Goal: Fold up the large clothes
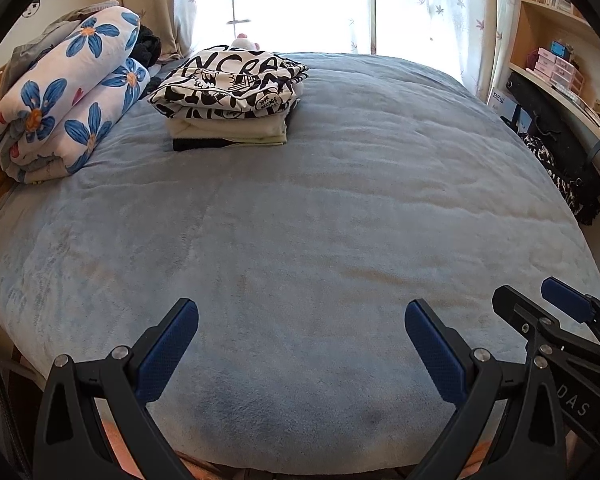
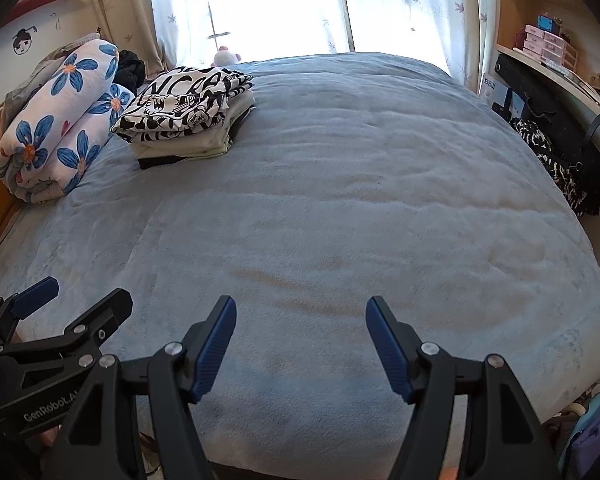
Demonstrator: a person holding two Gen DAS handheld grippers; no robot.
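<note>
A stack of folded clothes (image 1: 230, 96), topped by a white shirt with black lettering, sits at the far left of the bed; it also shows in the right wrist view (image 2: 188, 110). My left gripper (image 1: 301, 314) is open and empty above the near edge of the blue blanket (image 1: 320, 208). My right gripper (image 2: 301, 310) is open and empty beside it, also over the blanket (image 2: 340, 208). The right gripper shows at the lower right of the left wrist view (image 1: 540, 300). The left gripper shows at the lower left of the right wrist view (image 2: 80, 296).
A rolled quilt with blue flowers (image 1: 64, 96) lies along the left edge of the bed by a wooden frame. A black-and-white patterned garment (image 1: 556, 172) hangs off the right side by a desk and shelves (image 1: 556, 64). Curtains and a bright window are behind.
</note>
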